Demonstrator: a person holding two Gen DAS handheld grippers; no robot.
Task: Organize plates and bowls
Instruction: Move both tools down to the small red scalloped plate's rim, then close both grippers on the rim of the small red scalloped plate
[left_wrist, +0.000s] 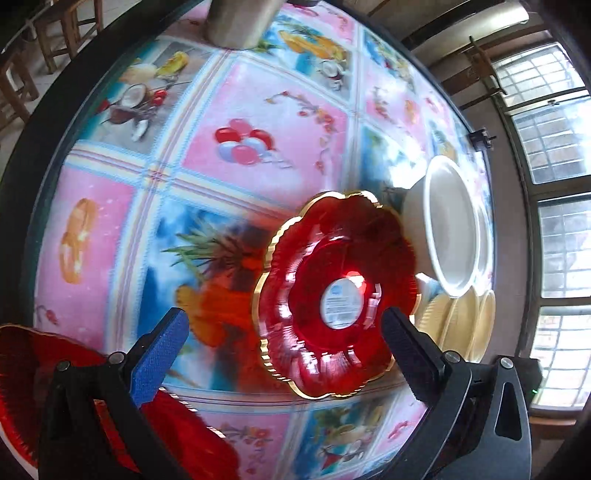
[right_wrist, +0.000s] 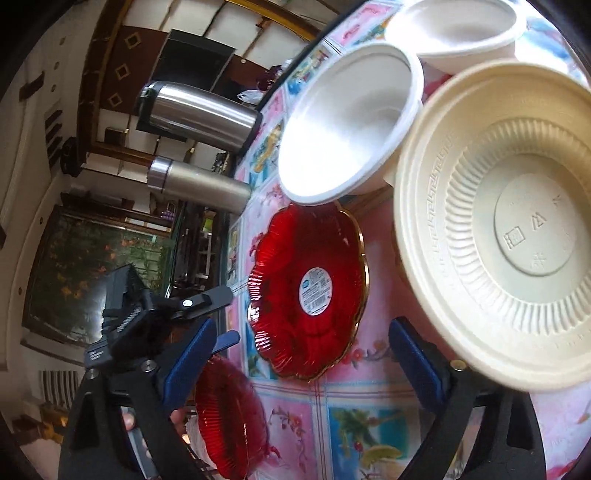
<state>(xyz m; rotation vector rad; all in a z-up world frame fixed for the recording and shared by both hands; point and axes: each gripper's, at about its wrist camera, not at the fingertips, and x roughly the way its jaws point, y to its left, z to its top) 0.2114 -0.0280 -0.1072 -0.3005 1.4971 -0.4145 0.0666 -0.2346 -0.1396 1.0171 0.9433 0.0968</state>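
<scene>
plate (right_wrist: 308, 291) on table (right_wrist: 369, 398), bowl (right_wrist: 347, 125) behind, flasks (right_wrist: 199, 114) left

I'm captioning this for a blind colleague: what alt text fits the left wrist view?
An open left gripper faces a red flower-shaped plate with a gold rim and a round sticker, lying on a fruit-print tablecloth. White bowls and cream plates sit beyond it; another red plate shows at lower left.

Your left view cuts off a second red plate (left_wrist: 33, 369) at its lower-left edge; cream plates (left_wrist: 461, 325) hide partly behind the white bowl (left_wrist: 450, 225).
</scene>
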